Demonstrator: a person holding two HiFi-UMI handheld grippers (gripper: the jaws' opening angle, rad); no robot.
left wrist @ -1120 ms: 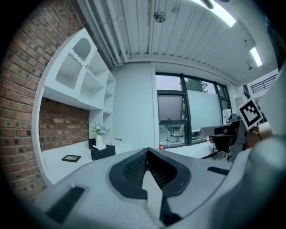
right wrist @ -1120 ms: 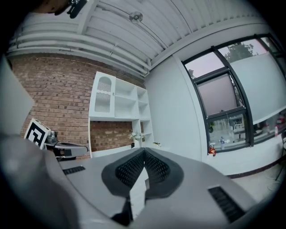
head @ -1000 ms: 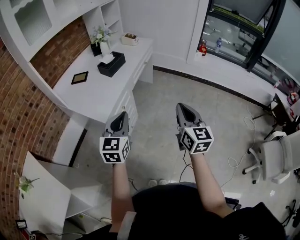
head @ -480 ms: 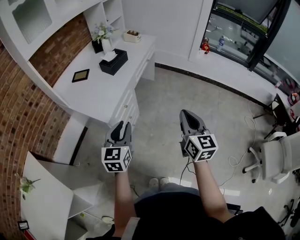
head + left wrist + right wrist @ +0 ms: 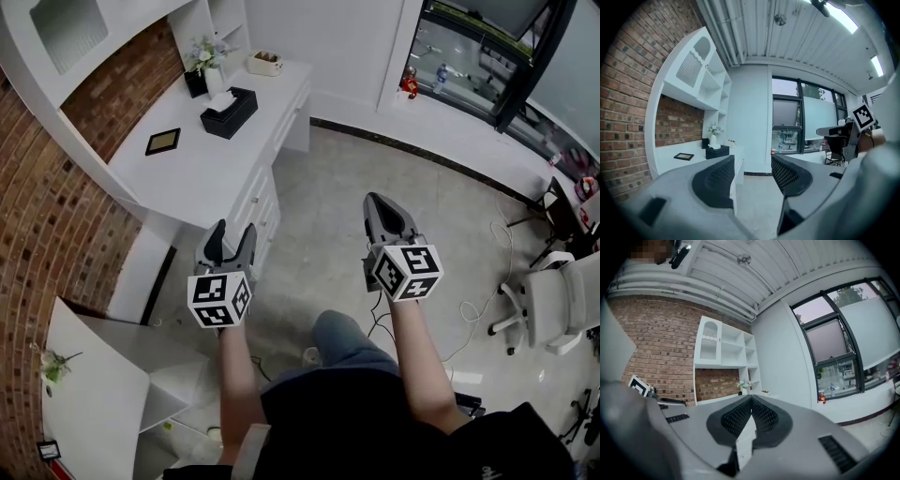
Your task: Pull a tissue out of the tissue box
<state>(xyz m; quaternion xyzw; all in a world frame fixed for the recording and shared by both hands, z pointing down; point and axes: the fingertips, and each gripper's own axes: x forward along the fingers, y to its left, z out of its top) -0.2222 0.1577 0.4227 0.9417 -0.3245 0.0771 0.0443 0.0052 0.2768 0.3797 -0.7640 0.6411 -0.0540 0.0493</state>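
Two grippers were up, and neither was anywhere near the target. The tissue box (image 5: 232, 101) sat at the far end of the desk (image 5: 183, 173), close to a vase (image 5: 214, 80) by the shelves. A white tissue (image 5: 221, 95) poked out of its top slot, ready to be pinched. The person stood out on the floor, well apart from the desk, with both arms held out in front. The left gripper (image 5: 232, 238) was aimed roughly towards the desk, and its jaws were opening, wide apart with only floor and the desk's edge showing between them. In the left gripper view the box showed small just above the left jaw. This looked like the gripper lined up for the pull, spreading early so it could arrive ready to close. The right gripper (image 5: 379, 202) pointed out over open floor, jaws pressed together at the tips and holding nothing. It read as the spare, perhaps kept to steady the box. By my call the task proper had not begun: the approach came first, then a pinch on the tissue's raised fold and a pull upward. The box looked light, so it might lift along with the tissue.
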